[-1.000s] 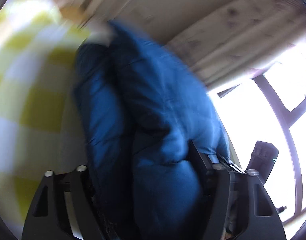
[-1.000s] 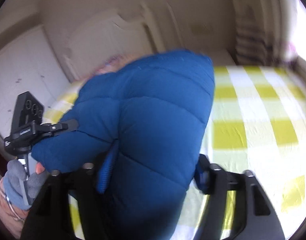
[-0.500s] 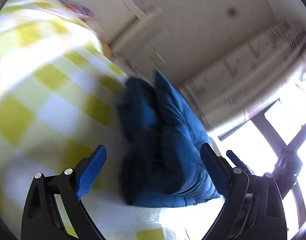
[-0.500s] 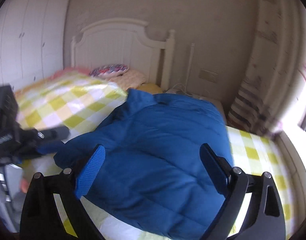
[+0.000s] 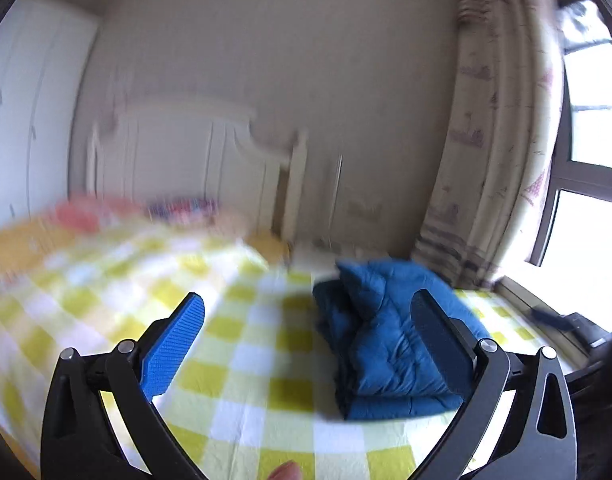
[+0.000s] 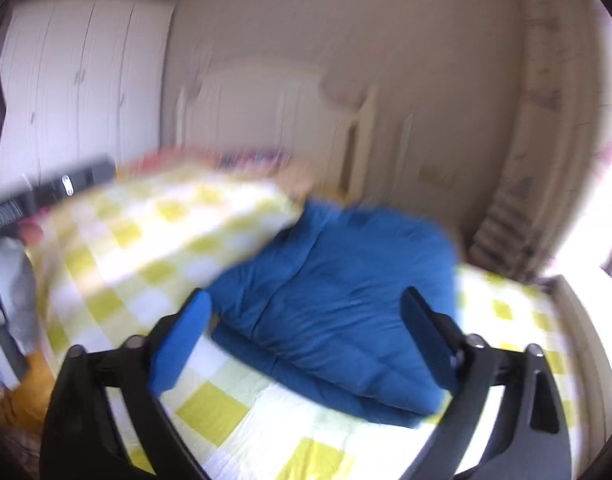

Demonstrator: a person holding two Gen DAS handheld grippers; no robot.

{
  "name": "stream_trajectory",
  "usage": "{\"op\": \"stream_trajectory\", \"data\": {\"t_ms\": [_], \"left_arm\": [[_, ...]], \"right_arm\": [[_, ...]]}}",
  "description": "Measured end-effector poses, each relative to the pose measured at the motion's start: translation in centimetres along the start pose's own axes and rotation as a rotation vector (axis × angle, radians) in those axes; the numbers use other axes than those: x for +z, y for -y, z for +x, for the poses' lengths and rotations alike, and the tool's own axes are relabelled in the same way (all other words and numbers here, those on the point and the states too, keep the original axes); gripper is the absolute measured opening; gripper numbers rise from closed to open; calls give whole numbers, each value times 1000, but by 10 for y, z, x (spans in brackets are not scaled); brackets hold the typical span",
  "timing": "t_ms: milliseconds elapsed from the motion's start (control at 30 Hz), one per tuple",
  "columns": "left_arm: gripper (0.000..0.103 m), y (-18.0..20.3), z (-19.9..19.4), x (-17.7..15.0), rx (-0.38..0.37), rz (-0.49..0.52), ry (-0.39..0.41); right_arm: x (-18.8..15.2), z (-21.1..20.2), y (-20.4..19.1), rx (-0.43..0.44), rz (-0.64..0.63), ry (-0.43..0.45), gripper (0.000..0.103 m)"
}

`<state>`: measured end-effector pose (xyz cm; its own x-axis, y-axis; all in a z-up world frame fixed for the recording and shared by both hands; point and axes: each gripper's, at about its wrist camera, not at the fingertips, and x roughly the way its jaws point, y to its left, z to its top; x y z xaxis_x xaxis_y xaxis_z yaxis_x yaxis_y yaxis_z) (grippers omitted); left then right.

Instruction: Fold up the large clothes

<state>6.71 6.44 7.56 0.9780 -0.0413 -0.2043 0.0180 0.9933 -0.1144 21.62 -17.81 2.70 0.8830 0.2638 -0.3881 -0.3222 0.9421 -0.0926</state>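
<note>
— While my left tongs (image 5: 306,336) are spreading their jaws, what sits between them?

— Nothing is gripped. Past the blue ribbed pad (image 5: 174,350) on the left finger I see only the yellow-and-white checked bedspread (image 5: 242,364), and the black right finger stands in front of the blue padded jacket (image 5: 386,340) without pressing on it.

— And my right tongs (image 6: 306,330)?

— Their jaws are opening too, with no cloth caught. The jacket (image 6: 338,304) lies on the bed beyond the fingertips, seen through the gap and apart from both pads.

— Where exactly is the jacket?

— It lies folded into a thick bundle on the right side of the bed, toward the far end, near the striped curtain (image 5: 494,160) and the window (image 5: 590,136). In the left view its stacked layers show along the near edge.

— What lies further out?

— A white headboard (image 6: 274,112) stands at the far end of the bed, with blurred pink and patterned pillows (image 5: 178,204) below it. White wardrobe doors (image 6: 74,92) fill the far left. In the right view the other tool (image 6: 50,192) shows at the left edge, with a fingertip (image 6: 30,233) under it. A fingertip (image 5: 286,470) also shows at the bottom of the left view.
</note>
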Motion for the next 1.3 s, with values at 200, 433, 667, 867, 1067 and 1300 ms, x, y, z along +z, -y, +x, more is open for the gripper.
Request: {"op": "stream_trajectory", "data": {"t_ms": [200,433,667,867,1067,1300], "left_arm": [[99,57,-45,6,-55,130,70],[99,84,-15,-38,-31,171,-136],[99,85,2,-62,-33,167,-228],[99,88,2,-69,-37,178,-232],[99,87,-2,-70,-37,183,-222],[99,85,0,-71,-30,182,-228]], "right_arm": [[-10,-101,24,-205,64,208,101],[-66,-99,42,-271,209,86,101],[-100,-75,41,-275,252,-18,101],[-95,-76,37,-278,221,-4,101],[-92,-80,32,-280,217,-2,101],[-94,-79,30,-277,215,-15,101]]}}
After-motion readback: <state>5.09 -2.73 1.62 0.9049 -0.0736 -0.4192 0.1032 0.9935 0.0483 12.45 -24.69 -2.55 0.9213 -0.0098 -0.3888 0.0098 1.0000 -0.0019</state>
